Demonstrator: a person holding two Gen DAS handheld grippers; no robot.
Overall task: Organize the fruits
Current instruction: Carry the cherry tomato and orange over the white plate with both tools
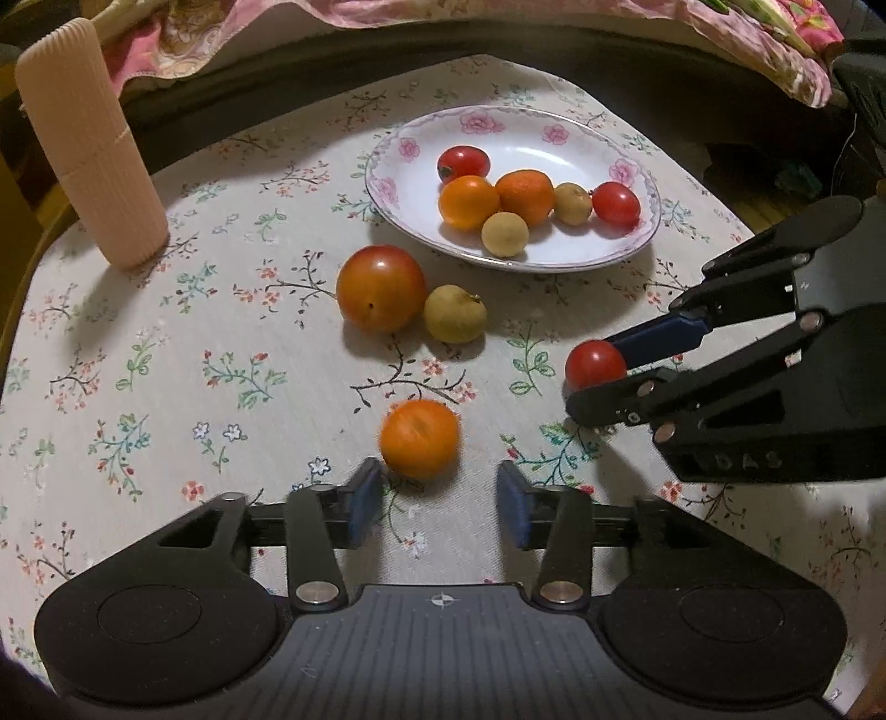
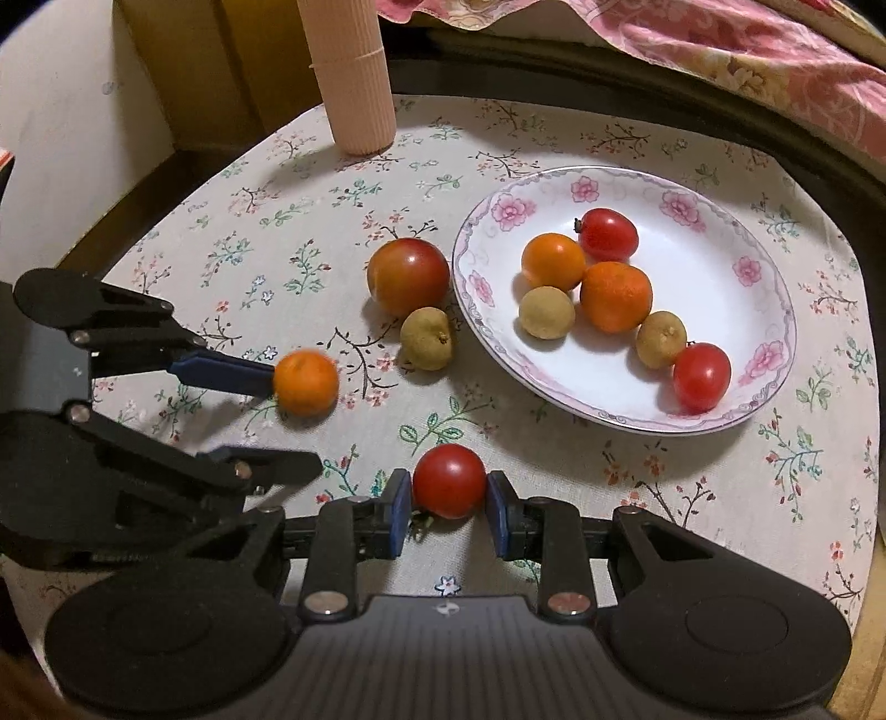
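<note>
On our floral tablecloth (image 1: 166,343): plate (image 1: 637,183) of fruit; left gripper (image 1: 440,501) wide behind a small orange (image 1: 420,438); right gripper (image 2: 448,512) clasping a cherry tomato (image 2: 449,481); pink bedding (image 2: 720,50) beyond.

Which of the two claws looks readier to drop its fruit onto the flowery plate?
Right. The right gripper brackets the red tomato closely, beside the plate. The left gripper is wide open; its orange fruit lies just beyond its fingertips.
</note>
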